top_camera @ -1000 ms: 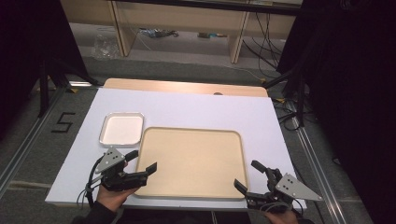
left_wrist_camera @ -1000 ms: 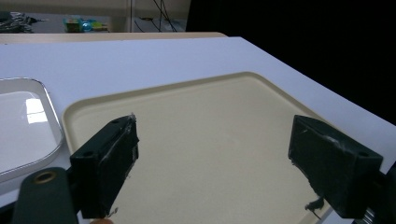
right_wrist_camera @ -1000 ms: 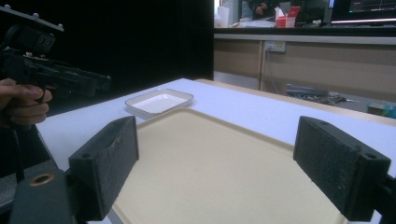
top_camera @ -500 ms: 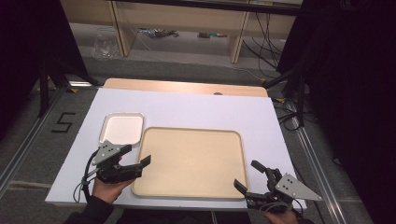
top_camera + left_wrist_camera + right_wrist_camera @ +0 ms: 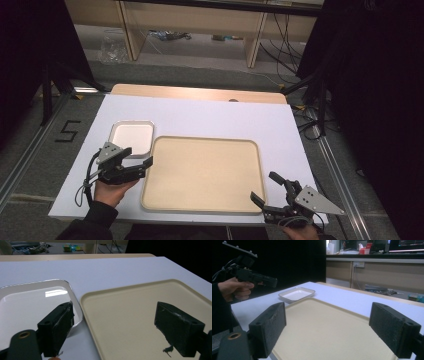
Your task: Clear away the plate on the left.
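1. Since the earlier picture, the left gripper (image 5: 141, 163) has gone up the table, away from the person, and now hangs between the white dish (image 5: 132, 137) and the tan tray (image 5: 202, 172).
2. Its jaws are wide apart and hold nothing.
3. In the left gripper view, one jaw is over the corner of the white dish (image 5: 30, 302) and the other is over the tan tray (image 5: 130, 312).
4. The white dish sits at 10 o'clock from the tan tray, just beside it.
5. The right gripper (image 5: 266, 190) has stayed at the tray's 5 o'clock corner.
6. Its jaws are wide apart too, with nothing in them.
7. Both things sit on the white table (image 5: 210, 112).
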Demonstrator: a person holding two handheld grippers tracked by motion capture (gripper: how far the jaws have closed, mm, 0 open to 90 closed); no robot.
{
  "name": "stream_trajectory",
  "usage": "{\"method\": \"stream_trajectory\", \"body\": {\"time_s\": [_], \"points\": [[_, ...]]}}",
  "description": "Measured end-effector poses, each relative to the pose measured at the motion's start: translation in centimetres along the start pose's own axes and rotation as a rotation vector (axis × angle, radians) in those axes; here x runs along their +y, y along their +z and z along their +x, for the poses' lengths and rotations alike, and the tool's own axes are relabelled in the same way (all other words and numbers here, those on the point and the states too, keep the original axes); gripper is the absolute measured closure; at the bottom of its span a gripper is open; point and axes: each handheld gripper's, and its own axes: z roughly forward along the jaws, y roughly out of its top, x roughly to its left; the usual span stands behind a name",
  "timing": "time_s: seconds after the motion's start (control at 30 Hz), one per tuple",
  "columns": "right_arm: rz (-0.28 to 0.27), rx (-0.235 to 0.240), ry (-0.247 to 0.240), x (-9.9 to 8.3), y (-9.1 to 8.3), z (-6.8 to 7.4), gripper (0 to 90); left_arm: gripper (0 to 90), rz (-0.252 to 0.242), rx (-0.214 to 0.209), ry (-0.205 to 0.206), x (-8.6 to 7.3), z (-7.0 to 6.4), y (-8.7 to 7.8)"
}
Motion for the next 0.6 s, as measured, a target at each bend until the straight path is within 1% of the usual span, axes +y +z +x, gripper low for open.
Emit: {"method": "stream_trajectory", "body": {"time_s": [0.03,0.1,0.13,0.2,0.23,0.27,0.33,0.4,0.43,0.47,0.57,0.6], "points": [[0.0,0.0,0.0,0.0,0.0,0.0,15.0,15.7,0.0,0.0,0.0,0.0,0.0,0.0],[0.001,0.005,0.013,0.0,-0.1,0.1,15.0,15.7,0.01,0.014,-0.01,0.1,0.6,0.2],[-0.004,-0.01,-0.011,0.0,-0.1,-0.1,15.0,15.6,0.019,0.03,-0.026,0.2,1.3,0.5],[-0.004,-0.01,-0.009,0.0,-0.1,-0.1,15.0,15.6,0.026,0.048,-0.034,0.3,1.9,0.8],[-0.004,-0.01,-0.01,0.0,-0.1,-0.1,15.0,15.6,0.026,0.048,-0.034,0.3,1.9,0.8],[-0.004,-0.01,-0.009,0.0,-0.1,-0.1,15.0,15.6,0.032,0.065,-0.049,0.4,2.5,0.9],[-0.005,-0.01,-0.01,0.0,-0.1,-0.1,15.0,15.6,0.035,0.08,-0.058,0.5,3.1,1.1],[-0.004,-0.008,-0.01,0.0,-0.1,-0.1,15.0,15.6,0.048,0.098,-0.061,0.6,3.6,1.2],[-0.01,-0.006,-0.01,0.0,-0.1,-0.1,15.0,15.6,0.048,0.098,-0.061,0.6,3.6,1.2],[-0.005,-0.009,-0.011,0.0,-0.1,-0.1,15.0,15.7,0.057,0.107,-0.061,0.7,4.0,1.3],[-0.005,-0.01,-0.01,0.0,-0.1,-0.1,15.0,15.7,0.068,0.126,-0.066,0.8,4.7,1.6],[-0.013,-0.009,-0.009,0.0,-0.1,-0.1,15.0,15.6,0.069,0.133,-0.07,0.8,4.9,1.6]]}}
